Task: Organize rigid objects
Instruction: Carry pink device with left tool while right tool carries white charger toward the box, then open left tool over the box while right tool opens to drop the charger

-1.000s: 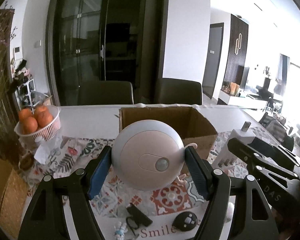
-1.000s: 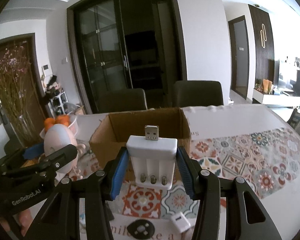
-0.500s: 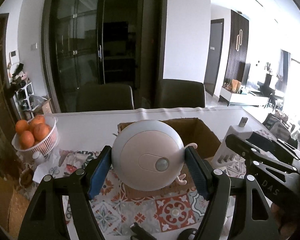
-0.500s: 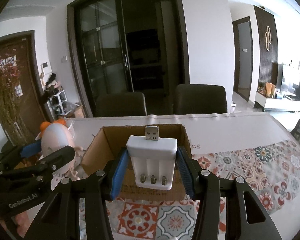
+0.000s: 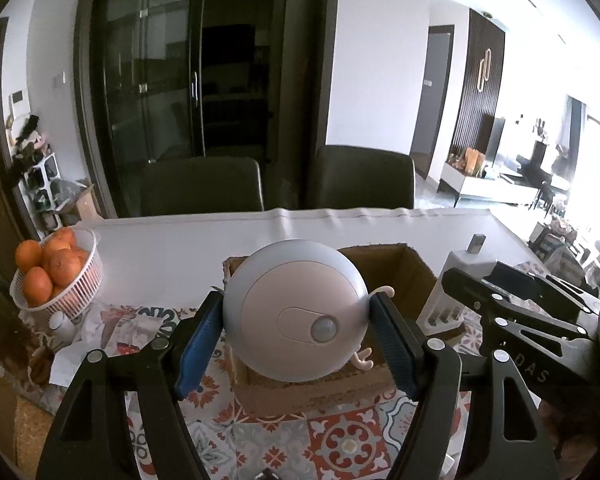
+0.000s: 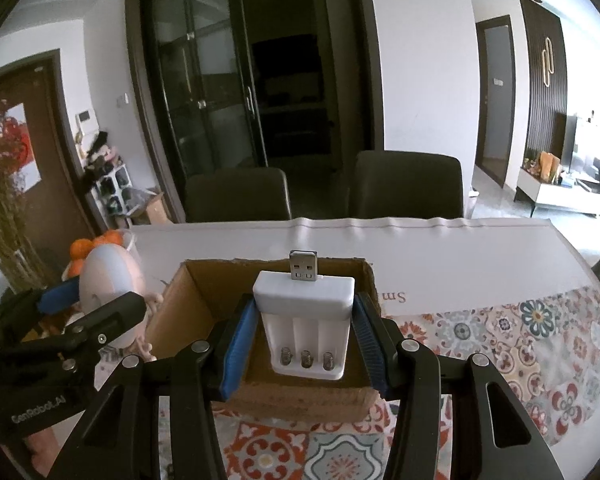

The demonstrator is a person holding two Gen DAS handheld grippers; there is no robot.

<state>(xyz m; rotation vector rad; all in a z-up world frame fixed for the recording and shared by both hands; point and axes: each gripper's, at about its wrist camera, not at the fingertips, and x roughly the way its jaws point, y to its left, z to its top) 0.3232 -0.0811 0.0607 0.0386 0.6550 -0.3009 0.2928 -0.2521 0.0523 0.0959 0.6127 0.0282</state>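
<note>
My left gripper (image 5: 296, 336) is shut on a round grey-white sensor light (image 5: 296, 316) with small pink limbs, held above the near left part of an open cardboard box (image 5: 416, 268). My right gripper (image 6: 304, 344) is shut on a white USB battery charger (image 6: 305, 320), held over the box's (image 6: 188, 304) opening. The charger also shows at the right of the left wrist view (image 5: 452, 292); the light shows at the left of the right wrist view (image 6: 108, 292).
A white basket of oranges (image 5: 56, 276) stands at the table's left. The table has a patterned tile cloth (image 6: 540, 344) and a white far strip (image 6: 420, 248). Two dark chairs (image 5: 364, 180) stand behind the table.
Both grippers have moved forward and up toward the box with their objects still held. The small items on the near cloth have dropped out of view.
</note>
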